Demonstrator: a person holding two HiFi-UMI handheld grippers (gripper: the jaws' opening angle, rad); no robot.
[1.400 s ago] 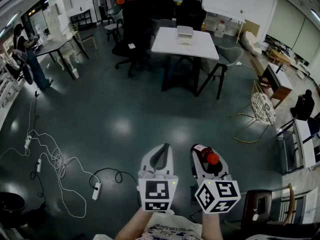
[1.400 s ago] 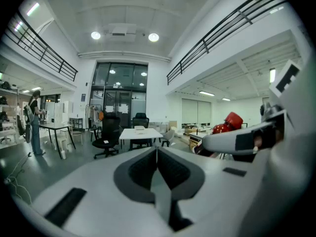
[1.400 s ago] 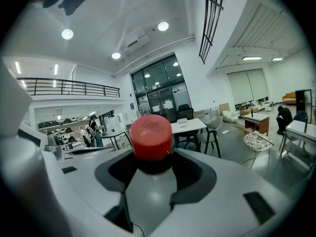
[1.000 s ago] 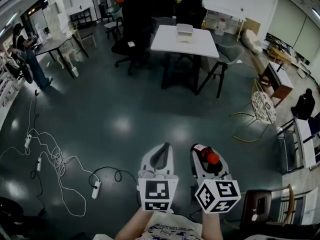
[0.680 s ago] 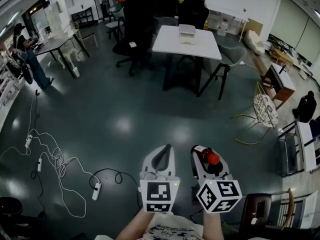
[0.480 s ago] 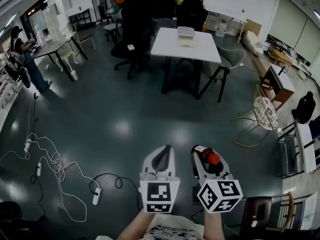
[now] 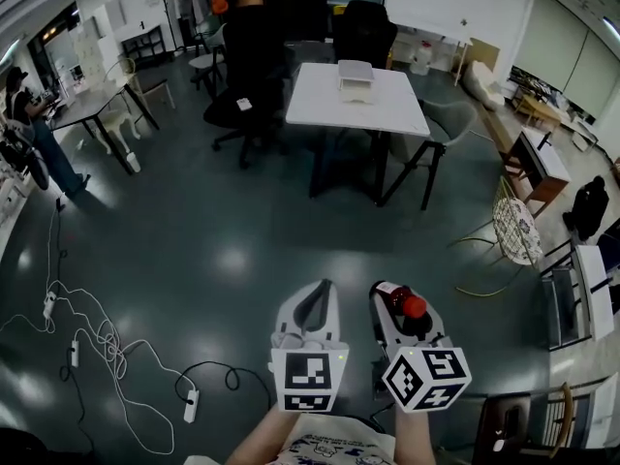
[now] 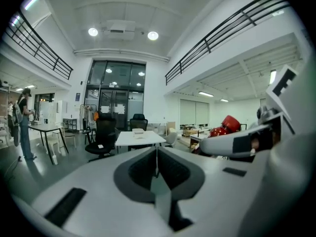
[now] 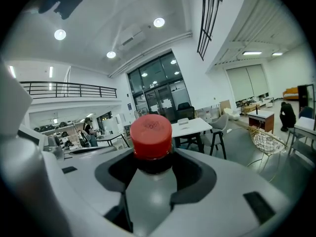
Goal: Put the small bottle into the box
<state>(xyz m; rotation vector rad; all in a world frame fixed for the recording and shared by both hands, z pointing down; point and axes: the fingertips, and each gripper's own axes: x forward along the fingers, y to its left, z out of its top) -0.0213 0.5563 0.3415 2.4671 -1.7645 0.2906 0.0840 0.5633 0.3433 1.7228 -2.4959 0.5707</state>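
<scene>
Seen from the head camera looking steeply down, a person holds two white tools side by side at the bottom of the view, over a glossy dark green floor [image 7: 223,221]. The right tool [image 7: 395,308] is clamped on the small bottle [image 7: 408,306], which has a bright red screw cap and a dark red neck. In the right tool's own view the bottle stands upright between the jaws, the pads pressed against its pale body just below the cap; faint marks on the cap top are too blurred to read. The left tool [image 7: 313,303] is empty, its jaws pressed together with only a thin seam between them. Each tool carries a cube with black and white square markers [image 7: 309,380], patterns rather than words. The person's shirt [image 7: 334,449] at the bottom edge bears small print too fine to read. Well away from the tools, across the open floor, stands a white bench [image 7: 325,100] with a pale box [image 7: 356,74] on its far side. Black office chairs [image 7: 242,66] stand to the left of the bench. White cables with power strips [image 7: 191,405] trail over the floor at lower left. Another person [image 7: 29,124] stands at the far left beside a dark table, and a round wire chair [image 7: 513,231] sits at the right.
</scene>
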